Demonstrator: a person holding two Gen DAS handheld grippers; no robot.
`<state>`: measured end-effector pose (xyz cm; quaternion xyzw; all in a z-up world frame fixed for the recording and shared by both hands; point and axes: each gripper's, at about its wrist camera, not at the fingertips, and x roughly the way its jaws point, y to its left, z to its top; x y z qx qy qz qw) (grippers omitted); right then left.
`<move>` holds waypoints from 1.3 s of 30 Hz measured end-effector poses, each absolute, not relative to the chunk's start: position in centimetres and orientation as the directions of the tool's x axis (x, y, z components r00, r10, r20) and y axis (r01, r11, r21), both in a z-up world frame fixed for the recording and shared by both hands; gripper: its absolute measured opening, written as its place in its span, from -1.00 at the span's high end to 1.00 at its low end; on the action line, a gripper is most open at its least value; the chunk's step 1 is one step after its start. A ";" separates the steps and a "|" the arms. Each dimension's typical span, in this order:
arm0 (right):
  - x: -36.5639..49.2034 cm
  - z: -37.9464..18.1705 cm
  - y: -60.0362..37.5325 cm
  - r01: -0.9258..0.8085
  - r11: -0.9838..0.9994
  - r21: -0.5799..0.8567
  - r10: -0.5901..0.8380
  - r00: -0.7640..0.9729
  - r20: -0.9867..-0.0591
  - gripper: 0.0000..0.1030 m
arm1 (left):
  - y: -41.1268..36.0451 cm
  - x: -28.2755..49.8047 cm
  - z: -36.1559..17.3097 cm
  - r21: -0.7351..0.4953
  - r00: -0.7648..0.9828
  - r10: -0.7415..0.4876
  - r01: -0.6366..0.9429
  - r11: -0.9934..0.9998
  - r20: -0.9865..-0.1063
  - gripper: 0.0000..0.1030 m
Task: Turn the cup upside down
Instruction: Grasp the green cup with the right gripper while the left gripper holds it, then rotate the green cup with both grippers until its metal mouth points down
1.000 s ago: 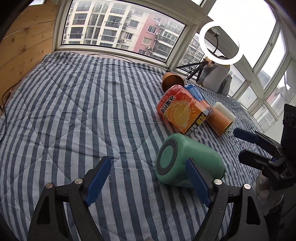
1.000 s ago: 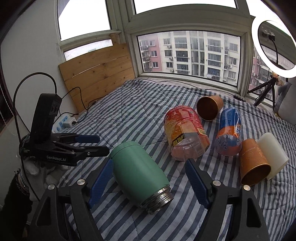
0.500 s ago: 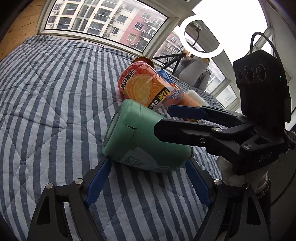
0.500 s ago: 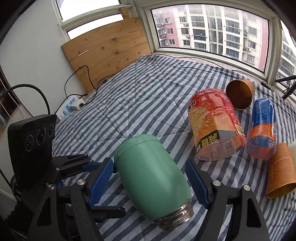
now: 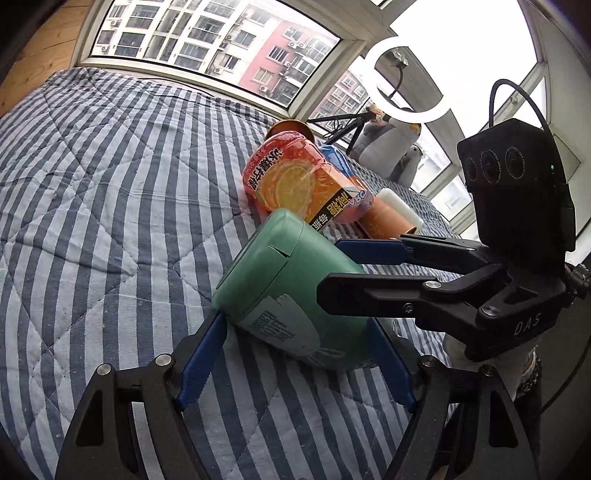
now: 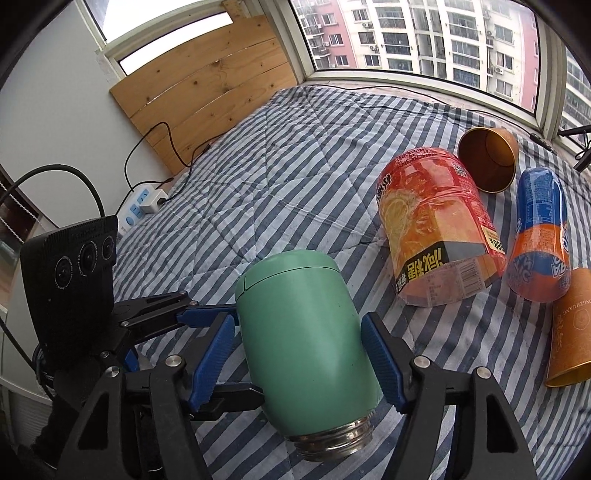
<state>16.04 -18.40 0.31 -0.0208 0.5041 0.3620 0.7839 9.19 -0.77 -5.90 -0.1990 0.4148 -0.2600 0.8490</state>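
Two grippers on green cup (image 6: 306,332) | left gripper (image 5: 295,365) and right gripper (image 6: 299,365) both clamping it; mid-grab | next: rotate threaded mouth down

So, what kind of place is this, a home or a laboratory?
Probably a home bedroom turned into a filming corner: a striped quilt covers what looks like a bed beside large windows facing apartment blocks, and a ring light stands on a tripod.

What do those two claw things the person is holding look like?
Both are black plastic frames with silver screws and ribbed blue finger pads. The left gripper carries a black box with three round lenses and a black cable. The right gripper has the same box, a green light, and "DAS" lettering.
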 end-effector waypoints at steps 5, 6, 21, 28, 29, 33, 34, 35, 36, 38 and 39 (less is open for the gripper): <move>16.8 -0.2 -17.8 -0.594 0.744 0.307 0.511 0.209 -0.834 -0.34 | -0.9 10.1 -6.5 -0.596 0.465 -0.651 0.282 0.752 -0.600 -0.57; 17.1 -0.4 -17.7 -0.590 0.746 0.309 0.508 0.204 -0.837 -0.35 | -0.9 10.3 -6.6 -0.600 0.463 -0.653 0.280 0.749 -0.599 -0.60; 14.4 0.2 -20.9 -0.554 0.743 0.375 0.596 0.293 -0.747 -0.32 | -4.5 10.6 -4.8 -0.472 0.523 -0.595 0.363 0.803 -0.610 -0.68; 11.8 0.9 -23.5 -0.561 0.754 0.341 0.610 0.407 -0.680 -0.28 | -8.4 9.3 -3.0 -0.304 0.588 -0.527 0.440 0.845 -0.614 -0.67; 11.4 1.0 -24.0 -0.558 0.759 0.335 0.608 0.424 -0.671 -0.28 | -9.0 9.2 -2.8 -0.285 0.591 -0.522 0.450 0.846 -0.615 -0.67; 9.7 1.1 -25.8 -0.553 0.772 0.314 0.603 0.481 -0.636 -0.22 | -11.6 8.2 -2.3 -0.201 0.616 -0.502 0.492 0.847 -0.607 -0.67; 9.3 1.1 -26.2 -0.554 0.774 0.305 0.602 0.497 -0.625 -0.22 | -12.3 8.0 -2.2 -0.181 0.622 -0.497 0.501 0.846 -0.605 -0.67; 8.9 0.9 -26.7 -0.552 0.776 0.305 0.603 0.507 -0.616 -0.22 | -13.1 7.9 -2.1 -0.161 0.626 -0.493 0.510 0.845 -0.604 -0.66; 8.5 0.8 -27.2 -0.550 0.778 0.304 0.603 0.519 -0.605 -0.21 | -13.7 7.7 -2.0 -0.142 0.630 -0.489 0.519 0.843 -0.603 -0.66; 7.9 0.6 -28.1 -0.546 0.776 0.316 0.612 0.532 -0.585 -0.20 | -14.7 7.2 -1.9 -0.105 0.639 -0.479 0.532 0.840 -0.602 -0.66; 7.4 0.6 -28.4 -0.549 0.775 0.313 0.614 0.539 -0.576 -0.18 | -15.2 7.0 -1.8 -0.083 0.645 -0.473 0.538 0.839 -0.600 -0.66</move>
